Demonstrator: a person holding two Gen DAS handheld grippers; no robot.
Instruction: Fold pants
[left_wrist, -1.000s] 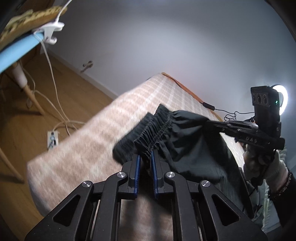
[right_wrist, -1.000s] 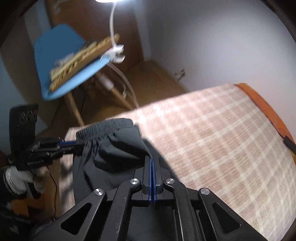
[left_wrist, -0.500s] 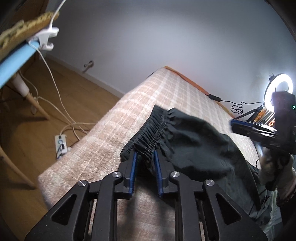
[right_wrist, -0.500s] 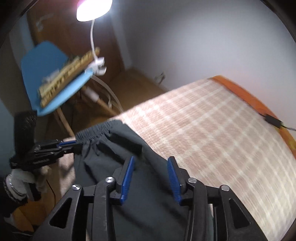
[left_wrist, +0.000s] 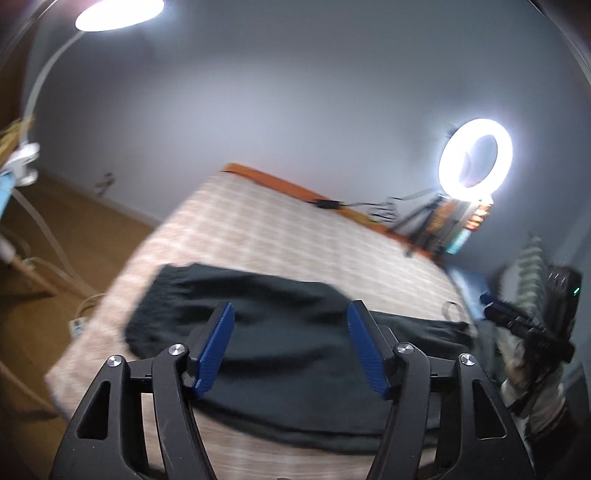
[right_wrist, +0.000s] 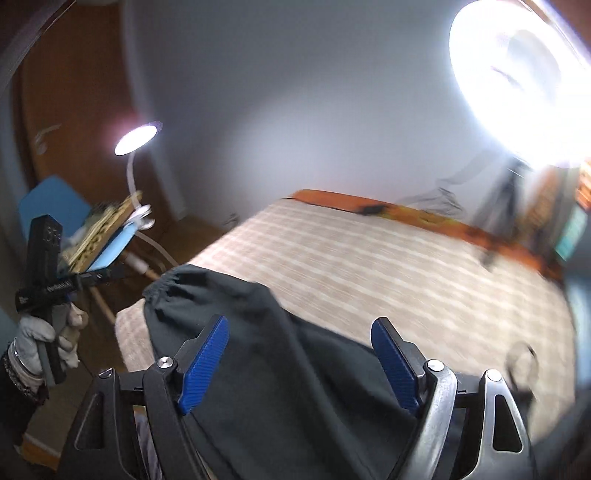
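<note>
The black pants (left_wrist: 280, 332) lie across the near part of a plaid bed (left_wrist: 280, 229), with the elastic waistband at the left end (right_wrist: 173, 280). My left gripper (left_wrist: 290, 343) is open and empty, raised above the pants. My right gripper (right_wrist: 299, 362) is also open and empty above the pants (right_wrist: 280, 369). The right gripper shows at the far right of the left wrist view (left_wrist: 524, 325). The left gripper shows at the far left of the right wrist view (right_wrist: 74, 284), held off the bed's left end.
A ring light on a tripod (left_wrist: 474, 158) stands at the bed's far right corner. A cable and black adapter (left_wrist: 327, 203) lie along the orange far edge (right_wrist: 332, 197). A blue chair (right_wrist: 59, 206) with a clamp lamp (right_wrist: 136, 136) stands left of the bed on the wood floor (left_wrist: 62, 229).
Both grippers have opened wide and let go of the pants. The waistband has dropped onto the bed. Both grippers have lifted and tilted up away from the cloth.
</note>
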